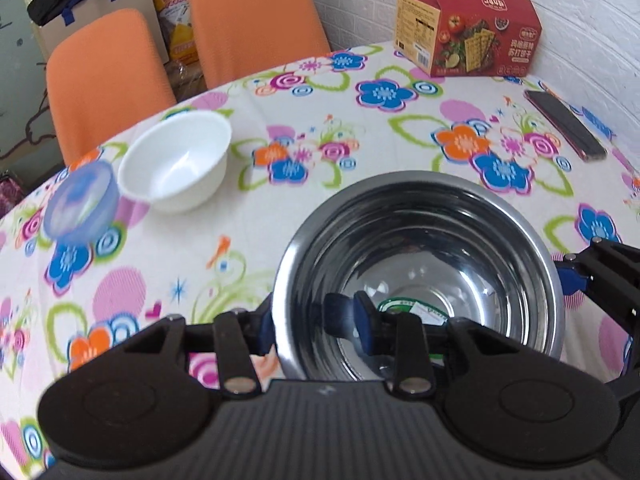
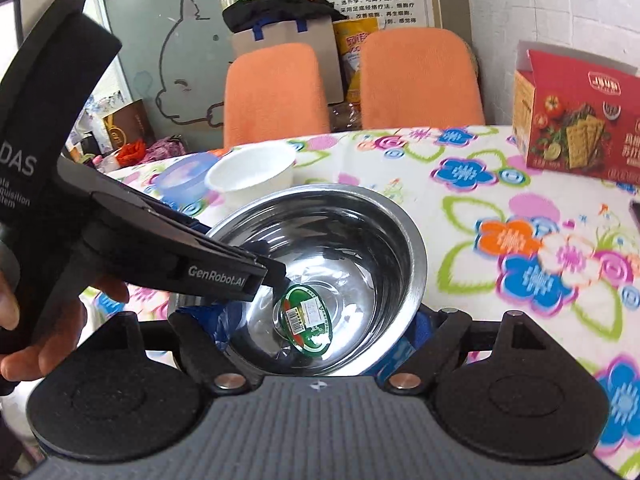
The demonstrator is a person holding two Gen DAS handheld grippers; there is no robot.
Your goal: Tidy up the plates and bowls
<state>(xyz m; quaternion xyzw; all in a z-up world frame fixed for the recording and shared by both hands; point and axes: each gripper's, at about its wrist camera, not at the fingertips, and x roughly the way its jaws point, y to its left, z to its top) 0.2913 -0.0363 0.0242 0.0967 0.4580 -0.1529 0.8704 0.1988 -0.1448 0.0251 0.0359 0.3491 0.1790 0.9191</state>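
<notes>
A steel bowl (image 1: 424,264) with a green sticker inside stands on the flowered tablecloth. My left gripper (image 1: 316,320) is shut on its near-left rim, one finger inside, one outside. The bowl also shows in the right wrist view (image 2: 332,264), where the left gripper (image 2: 276,276) reaches in from the left. My right gripper (image 2: 320,332) has blue fingers either side of the bowl's near part; how tightly they press is hidden. A white bowl (image 1: 176,160) and a blue translucent bowl (image 1: 80,204) stand at the far left.
A red cracker box (image 1: 468,28) stands at the back right by the white wall. A dark phone (image 1: 564,124) lies at the right edge. Two orange chairs (image 1: 252,20) stand behind the table. The tablecloth (image 1: 360,128) shows between the bowls and the box.
</notes>
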